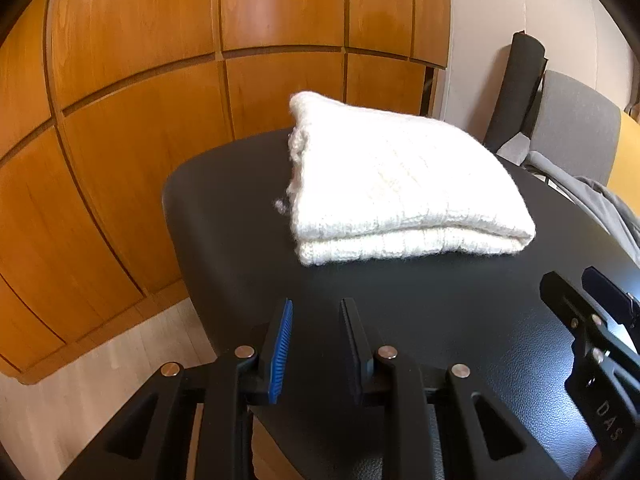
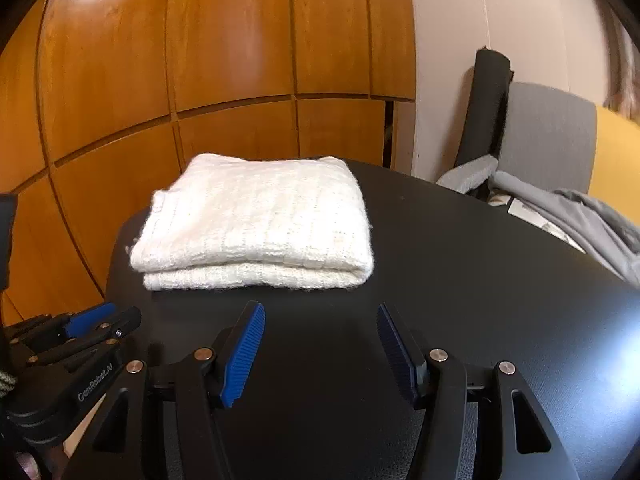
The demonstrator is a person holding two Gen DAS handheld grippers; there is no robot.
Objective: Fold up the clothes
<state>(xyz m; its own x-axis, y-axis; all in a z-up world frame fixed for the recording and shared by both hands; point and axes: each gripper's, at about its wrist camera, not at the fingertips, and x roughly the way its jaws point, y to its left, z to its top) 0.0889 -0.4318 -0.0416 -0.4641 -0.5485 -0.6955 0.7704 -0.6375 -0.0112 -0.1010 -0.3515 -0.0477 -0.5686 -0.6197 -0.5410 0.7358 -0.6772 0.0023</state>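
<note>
Here, folded white sweater (image 2: pixel 256 228) on black table (image 2: pixel 460 280), just beyond both fingers (image 2: pixel 244 352), parted, holding nothing.

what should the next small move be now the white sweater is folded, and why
Probably move the right hand-held gripper toward the grey garment at the table's right edge. The white knit sweater already lies folded and square, both grippers are open with nothing between their pads, and the grey one still lies crumpled.

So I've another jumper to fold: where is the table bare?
Bare black table runs between the folded white sweater and both grippers, and right of the sweater. Crowded: the far right edge, where grey clothes spill over.
</note>
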